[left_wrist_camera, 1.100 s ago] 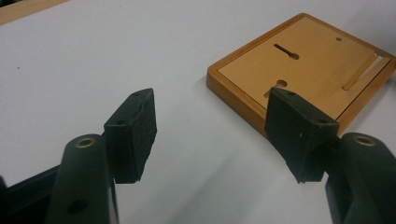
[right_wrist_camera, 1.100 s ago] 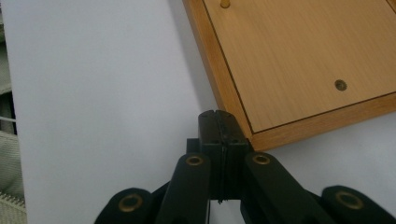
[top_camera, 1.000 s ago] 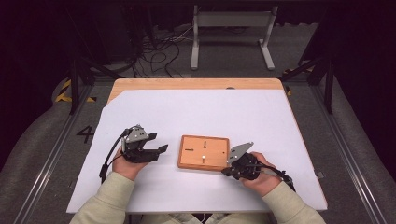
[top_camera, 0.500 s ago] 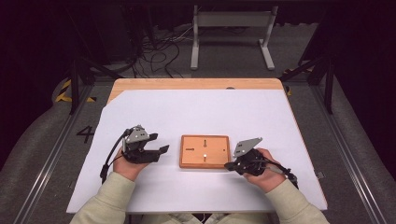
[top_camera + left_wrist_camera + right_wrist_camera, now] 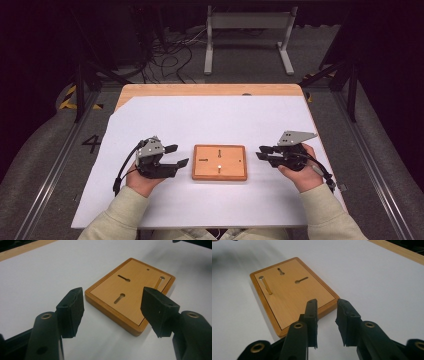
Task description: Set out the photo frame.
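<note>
as it lies flat, wooden board [image 5: 220,162], brass pin [image 5: 265,285] in slot

Wooden board [image 5: 220,162] on white table [image 5: 210,120]

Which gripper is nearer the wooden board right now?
Left. The left gripper sits just off the wooden board's left edge; the right gripper hangs slightly farther off its right edge, empty, jaws just opening.

Board [image 5: 130,293] — smooth, satin-finished wood; pin [image 5: 265,285] — apparently brass-toned metal; table cover [image 5: 210,120] — matt white, paper-like.
</note>
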Demonstrator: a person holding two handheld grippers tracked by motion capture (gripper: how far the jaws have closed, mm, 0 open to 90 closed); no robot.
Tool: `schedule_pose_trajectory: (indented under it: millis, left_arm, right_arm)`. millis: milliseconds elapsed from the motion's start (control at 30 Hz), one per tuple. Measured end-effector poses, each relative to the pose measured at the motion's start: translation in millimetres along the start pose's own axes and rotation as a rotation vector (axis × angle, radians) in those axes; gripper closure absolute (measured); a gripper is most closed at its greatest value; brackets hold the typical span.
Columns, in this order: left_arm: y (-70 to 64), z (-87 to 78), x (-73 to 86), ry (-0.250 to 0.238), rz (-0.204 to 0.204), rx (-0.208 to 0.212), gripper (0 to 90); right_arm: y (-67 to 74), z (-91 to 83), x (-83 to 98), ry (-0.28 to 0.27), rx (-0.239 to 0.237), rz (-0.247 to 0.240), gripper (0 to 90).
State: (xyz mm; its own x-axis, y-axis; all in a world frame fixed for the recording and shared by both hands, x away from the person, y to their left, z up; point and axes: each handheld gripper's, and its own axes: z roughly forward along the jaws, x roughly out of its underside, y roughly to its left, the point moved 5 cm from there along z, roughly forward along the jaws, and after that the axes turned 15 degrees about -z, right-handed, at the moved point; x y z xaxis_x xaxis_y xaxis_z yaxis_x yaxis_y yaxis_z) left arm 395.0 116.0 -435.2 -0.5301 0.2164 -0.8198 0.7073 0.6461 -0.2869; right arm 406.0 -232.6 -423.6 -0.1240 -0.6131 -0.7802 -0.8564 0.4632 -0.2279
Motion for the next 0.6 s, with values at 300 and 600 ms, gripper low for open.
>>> schedule_pose_trajectory:
  millis: [300,600]
  left_arm:
    - [-17.9,12.2,-4.0,0.025,-0.009,0.051,34.0]
    - [-33.1,28.6,-5.1,0.046,-0.017,0.084,37.8]
  right_arm:
    - [-6.8,-0.9,5.4,0.002,0.009,0.028,67.2]
    - [-7.9,-1.5,7.8,0.001,0.01,0.041,65.2]
